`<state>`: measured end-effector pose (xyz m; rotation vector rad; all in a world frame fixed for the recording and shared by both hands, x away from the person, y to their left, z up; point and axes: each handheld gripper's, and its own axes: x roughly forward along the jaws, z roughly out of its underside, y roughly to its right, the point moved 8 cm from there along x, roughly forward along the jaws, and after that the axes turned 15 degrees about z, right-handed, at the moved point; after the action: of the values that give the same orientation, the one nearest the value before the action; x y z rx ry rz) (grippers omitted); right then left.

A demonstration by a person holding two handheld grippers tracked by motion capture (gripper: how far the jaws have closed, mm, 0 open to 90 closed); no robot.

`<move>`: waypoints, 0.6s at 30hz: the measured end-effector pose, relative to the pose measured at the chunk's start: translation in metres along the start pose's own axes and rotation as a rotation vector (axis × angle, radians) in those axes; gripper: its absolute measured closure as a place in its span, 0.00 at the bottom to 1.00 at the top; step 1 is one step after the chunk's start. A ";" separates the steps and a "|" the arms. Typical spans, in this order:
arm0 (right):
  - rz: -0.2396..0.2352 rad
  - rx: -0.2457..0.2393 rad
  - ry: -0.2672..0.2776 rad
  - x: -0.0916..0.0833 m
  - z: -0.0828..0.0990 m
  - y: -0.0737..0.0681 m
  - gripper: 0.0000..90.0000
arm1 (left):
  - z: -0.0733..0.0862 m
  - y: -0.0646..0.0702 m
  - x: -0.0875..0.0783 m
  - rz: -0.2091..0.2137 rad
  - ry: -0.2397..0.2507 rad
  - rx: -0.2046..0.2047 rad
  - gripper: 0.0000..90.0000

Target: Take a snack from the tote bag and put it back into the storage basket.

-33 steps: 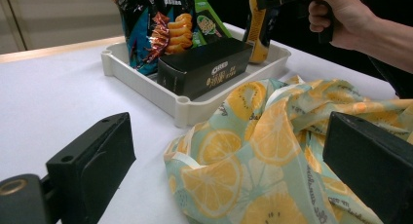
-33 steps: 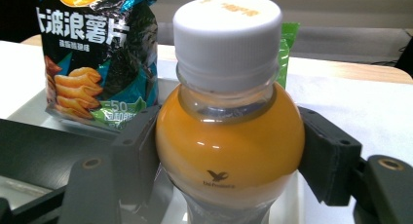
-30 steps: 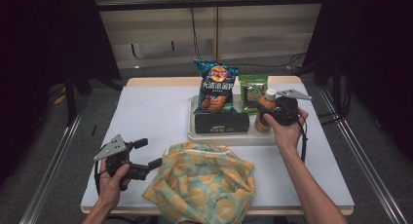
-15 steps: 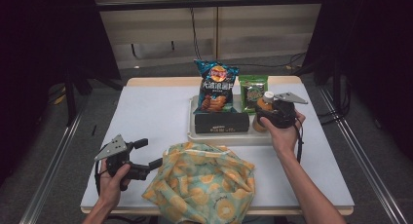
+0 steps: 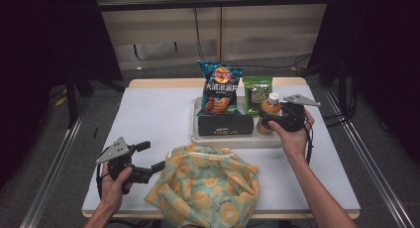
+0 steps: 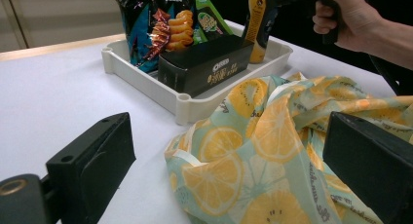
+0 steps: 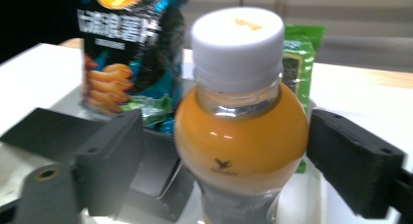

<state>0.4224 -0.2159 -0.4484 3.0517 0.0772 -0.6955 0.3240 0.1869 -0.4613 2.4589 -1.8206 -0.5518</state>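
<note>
— At the right end of the white tray (image 5: 233, 141), where was the juice bottle (image 5: 268, 114) standing, and how did the right tongs (image 7: 221, 160) sit on it?

— Upright in the tray, just beside the black biscuit box (image 5: 225, 124), with the chips bag (image 5: 218, 86) and the green snack packet (image 5: 257, 93) behind it. The right tongs had the bottle between their jaws, but the jaws had just been opening. In the right gripper view both pads stood clear of the orange belly, a gap on each side, so nothing was clamped.

— And the left tongs (image 5: 148, 158)?

— Apart and holding nothing, resting low on the counter (image 5: 148, 114) beside the lemon-print cloth bag (image 5: 208, 188), well away from the tray.

— How would that bottle handle?

— It looked full to the neck, so fairly heavy for its size and top-loaded. The plastic was smooth and rounded, likely slippery, and the wall would give a little under a hard squeeze. The white cap (image 7: 237, 36) was on, so spilling seemed unlikely.

— Where to take hold, then?

— I would judge the widest part of the belly a poor spot, since pads slide off a curve. Lower down, the body seemed straighter, though the view blurred there. A grip just under the shoulder or on that straighter stretch would suit best.
</note>
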 end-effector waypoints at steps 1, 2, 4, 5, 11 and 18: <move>-0.020 0.001 0.013 -0.007 -0.001 0.003 0.11 | 0.000 0.000 0.000 -0.002 0.000 -0.002 0.05; -0.032 -0.002 0.012 -0.010 -0.001 0.004 0.09 | 0.000 0.000 0.000 -0.002 0.000 -0.002 0.05; -0.058 -0.006 0.016 -0.016 -0.001 0.006 0.08 | 0.001 -0.001 0.000 -0.016 -0.009 -0.003 0.05; -0.069 -0.013 0.016 -0.020 -0.001 0.008 0.07 | 0.001 -0.001 0.000 -0.017 -0.009 -0.004 0.05; -0.118 -0.029 0.038 -0.046 0.003 0.019 0.04 | 0.002 -0.001 -0.002 -0.030 -0.015 0.000 0.05; -0.159 -0.038 0.058 -0.072 0.011 0.027 0.02 | 0.002 -0.002 -0.003 -0.039 -0.021 0.003 0.05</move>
<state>0.3541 -0.2467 -0.4273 3.0533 0.3323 -0.6046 0.3244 0.1906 -0.4629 2.5051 -1.7854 -0.5796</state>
